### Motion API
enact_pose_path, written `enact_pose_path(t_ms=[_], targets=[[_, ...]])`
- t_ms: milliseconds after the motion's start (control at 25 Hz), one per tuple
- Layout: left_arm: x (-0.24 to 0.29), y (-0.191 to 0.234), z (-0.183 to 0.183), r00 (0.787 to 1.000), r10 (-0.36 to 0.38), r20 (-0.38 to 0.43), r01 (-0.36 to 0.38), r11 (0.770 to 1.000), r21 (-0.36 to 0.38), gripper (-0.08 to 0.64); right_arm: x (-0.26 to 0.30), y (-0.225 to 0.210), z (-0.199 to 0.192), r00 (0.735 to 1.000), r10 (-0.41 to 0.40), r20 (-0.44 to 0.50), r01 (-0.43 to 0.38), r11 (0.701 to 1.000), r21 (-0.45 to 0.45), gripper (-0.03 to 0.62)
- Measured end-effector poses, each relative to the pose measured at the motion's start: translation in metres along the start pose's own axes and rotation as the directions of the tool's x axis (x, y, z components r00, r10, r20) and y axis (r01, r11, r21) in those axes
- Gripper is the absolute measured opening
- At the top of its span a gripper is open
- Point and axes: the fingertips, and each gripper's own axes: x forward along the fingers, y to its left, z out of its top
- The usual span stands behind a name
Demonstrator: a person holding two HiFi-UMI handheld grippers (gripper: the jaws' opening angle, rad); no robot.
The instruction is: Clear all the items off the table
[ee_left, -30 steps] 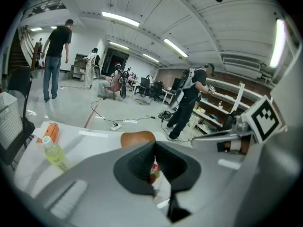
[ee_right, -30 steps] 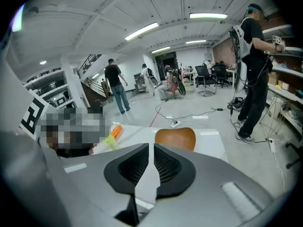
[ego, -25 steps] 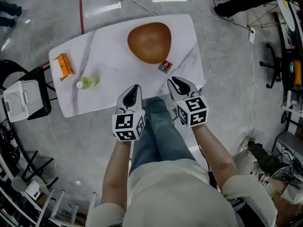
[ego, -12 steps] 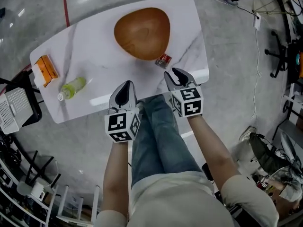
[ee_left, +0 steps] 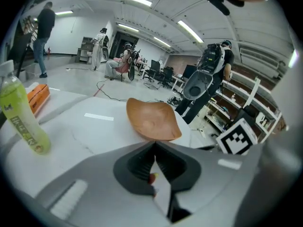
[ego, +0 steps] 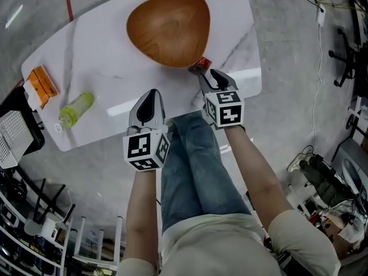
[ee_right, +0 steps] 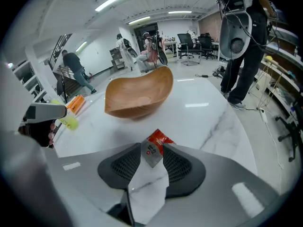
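Observation:
A small red and silver sachet lies on the white marble table, just in front of the big wooden bowl. My right gripper hovers over it. Its jaws have just been opening, and the sachet lies between the tips, not squeezed. My left gripper is shut and empty above the table's near edge. A green bottle lies on its side at the left, with an orange box beyond it. The left gripper view shows the bottle, the box and the bowl.
A black chair with a white basket stands left of the table. My legs reach under its near edge. Shelving and cables line the floor at the right. People stand in the room beyond the table.
Both grippers have come down and forward over the table's near edge. The right one has reached the sachet, which it was short of before. The left jaws have stayed shut.

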Motion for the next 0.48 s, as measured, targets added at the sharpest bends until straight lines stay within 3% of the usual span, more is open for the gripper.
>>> enact_pose_path(t_ms=[160, 480], targets=[[0.007, 0.001, -0.010, 1.000, -0.002, -0.010, 0.002, 1.000, -0.012, 0.009, 0.017, -0.003, -0.002, 1.000, -0.016, -0.011, 0.016, 1.000, 0.003, 0.164], [0.014, 0.001, -0.025, 0.999, -0.003, -0.032, 0.003, 1.000, -0.015, 0.009, 0.044, -0.005, -0.003, 0.998, -0.033, -0.048, 0.032, 0.999, -0.028, 0.296]])
